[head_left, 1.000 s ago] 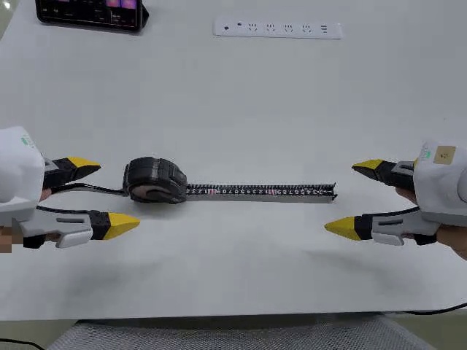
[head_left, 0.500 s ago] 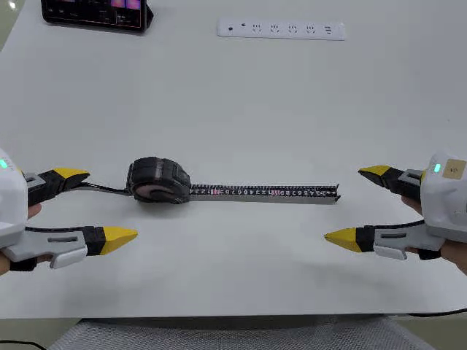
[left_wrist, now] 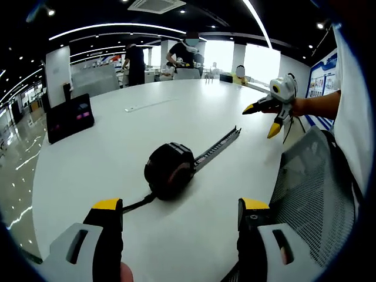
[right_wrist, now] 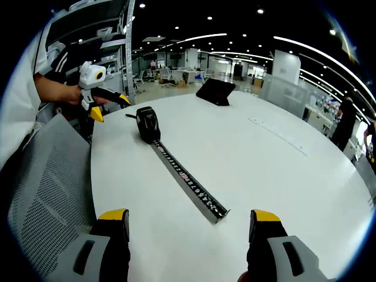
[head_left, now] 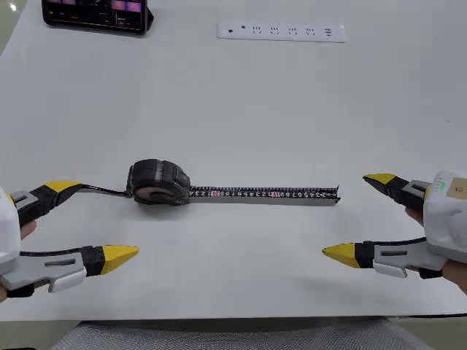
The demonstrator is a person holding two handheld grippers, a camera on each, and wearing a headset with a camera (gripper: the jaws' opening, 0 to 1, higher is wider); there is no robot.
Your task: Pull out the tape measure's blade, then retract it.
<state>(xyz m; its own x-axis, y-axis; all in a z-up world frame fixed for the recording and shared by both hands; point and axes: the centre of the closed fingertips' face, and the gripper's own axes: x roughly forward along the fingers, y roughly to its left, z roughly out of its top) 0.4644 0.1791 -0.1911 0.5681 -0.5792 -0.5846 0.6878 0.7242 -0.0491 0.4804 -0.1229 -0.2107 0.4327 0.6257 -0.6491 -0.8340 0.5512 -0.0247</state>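
From the head view we count one tape measure (head_left: 157, 183) with one blade (head_left: 266, 194) drawn out, two tongs, one power strip (head_left: 281, 31) and one dark screen device (head_left: 96, 13). The left tongs (head_left: 106, 219) stand wide apart at the near left and hold nothing. The right tongs (head_left: 346, 214) are spread just as wide at the near right, also touching nothing. The tape measure lies on the white surface (head_left: 241, 109) between them, with its case nearer the left tongs and the blade running right, its tip short of the right tongs.

In the left gripper view we look along the left tongs (left_wrist: 181, 205), gaping and bare. The tape measure (left_wrist: 170, 170) sits just beyond them, apart from both jaws, and its blade (left_wrist: 218, 143) points away towards the right tongs (left_wrist: 258, 122), which are parted.

In the right gripper view the right tongs (right_wrist: 190, 215) are spread with nothing held. The blade (right_wrist: 188, 179) ends near them, between the jaws' lines without touching. The tape measure (right_wrist: 147, 123) lies far along it, close to the parted left tongs (right_wrist: 111, 109).
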